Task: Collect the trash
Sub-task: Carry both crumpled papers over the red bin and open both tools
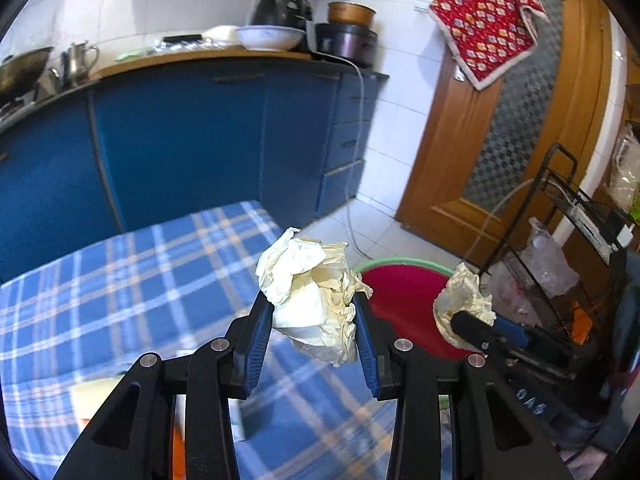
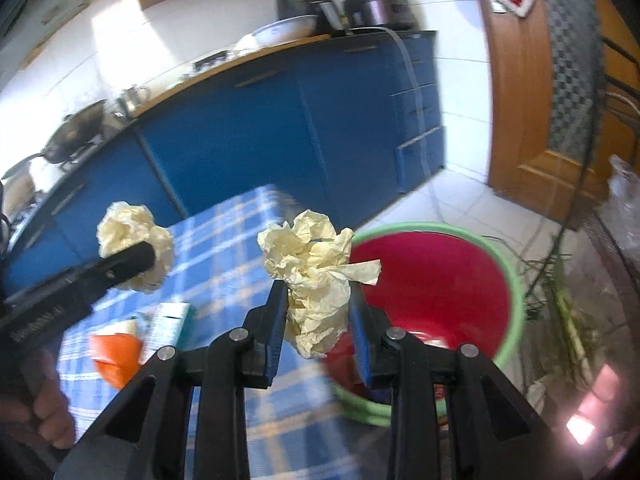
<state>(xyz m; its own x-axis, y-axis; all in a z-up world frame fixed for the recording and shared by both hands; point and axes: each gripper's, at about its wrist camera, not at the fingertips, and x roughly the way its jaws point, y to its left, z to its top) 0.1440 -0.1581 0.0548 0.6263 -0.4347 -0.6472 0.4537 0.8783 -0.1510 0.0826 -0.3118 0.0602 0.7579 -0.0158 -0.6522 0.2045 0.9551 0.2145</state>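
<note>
My left gripper [image 1: 314, 312] is shut on a crumpled cream paper ball [image 1: 316, 296], held above the edge of the blue plaid table [image 1: 120, 280]. My right gripper [image 2: 318, 300] is shut on a second crumpled paper ball [image 2: 316, 280], held by the near rim of the red bin with a green rim [image 2: 440, 280]. The bin [image 1: 404, 292] stands on the floor right of the table. In the left wrist view the right gripper [image 1: 466, 314] holds its paper [image 1: 460, 300] over the bin. In the right wrist view the left gripper [image 2: 140, 256] holds its paper [image 2: 132, 236] over the table.
An orange wrapper [image 2: 116, 356] and a white-teal carton [image 2: 172, 320] lie on the table. Blue kitchen cabinets [image 1: 200, 140] stand behind. A wooden door [image 1: 500, 140] and a black wire rack [image 1: 560, 260] with plastic bags are at the right.
</note>
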